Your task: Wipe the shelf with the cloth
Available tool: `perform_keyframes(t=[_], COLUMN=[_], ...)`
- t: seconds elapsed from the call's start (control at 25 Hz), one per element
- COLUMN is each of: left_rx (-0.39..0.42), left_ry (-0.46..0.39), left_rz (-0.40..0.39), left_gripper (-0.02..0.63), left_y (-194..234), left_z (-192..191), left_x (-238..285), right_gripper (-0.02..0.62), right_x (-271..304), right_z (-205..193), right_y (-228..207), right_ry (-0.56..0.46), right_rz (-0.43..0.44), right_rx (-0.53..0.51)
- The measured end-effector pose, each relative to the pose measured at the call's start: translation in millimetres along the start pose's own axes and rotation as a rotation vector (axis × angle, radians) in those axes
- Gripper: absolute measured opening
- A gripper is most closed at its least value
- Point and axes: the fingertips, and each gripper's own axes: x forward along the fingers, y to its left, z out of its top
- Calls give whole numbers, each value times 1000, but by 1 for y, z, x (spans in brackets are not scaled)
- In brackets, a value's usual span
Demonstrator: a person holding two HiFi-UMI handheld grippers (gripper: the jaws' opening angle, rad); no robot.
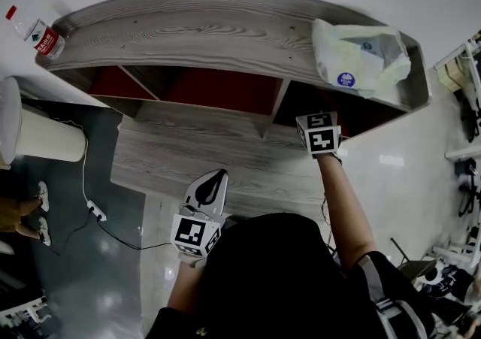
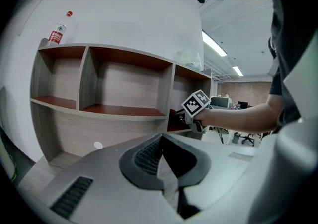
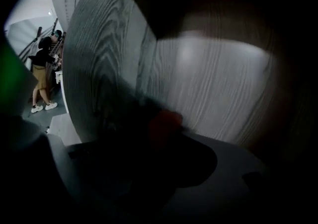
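Wiping step: right tongs (image 3: 161, 133), seemingly clamped on cloth (image 3: 164, 118), reach into rightmost compartment of shelf (image 1: 203, 33); left tongs (image 2: 162, 138) closed, empty. Next, likely a sideways sweep.

We look steeply down on a grey wood-grain shelf (image 1: 203, 33) with red boards inside its compartments. On its top, a water bottle (image 1: 34, 29) with a red cap is at the left end and a white plastic bag (image 1: 361, 59) sits at the right end. Our right gripper (image 1: 319, 133) reaches into the right-hand compartment, its jaws out of sight under the top board. Our left gripper (image 1: 210, 189) hangs near our body, apart from the shelf, its jaws narrowing to a point. A white cylinder (image 1: 37, 134) stands at the left, and a cable (image 1: 113, 236) trails over the floor.
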Motion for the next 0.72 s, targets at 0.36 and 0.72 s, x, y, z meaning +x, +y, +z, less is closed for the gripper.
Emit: perform_keyframes(t=[0.36,0.72], left_rx=[3,11], left_ry=[10,27], left_rz=[-92,-194], left_gripper=[8,8], left_y=[-16,-39], left_z=[-4,-5], left_x=[17,39], right_gripper=[126,121], right_x=[-41,-73], right_z=[-35,-58], right_y=[-56,-43], right_ry=[73,87], right_rz=[-159,-165], right_rx=[86,149])
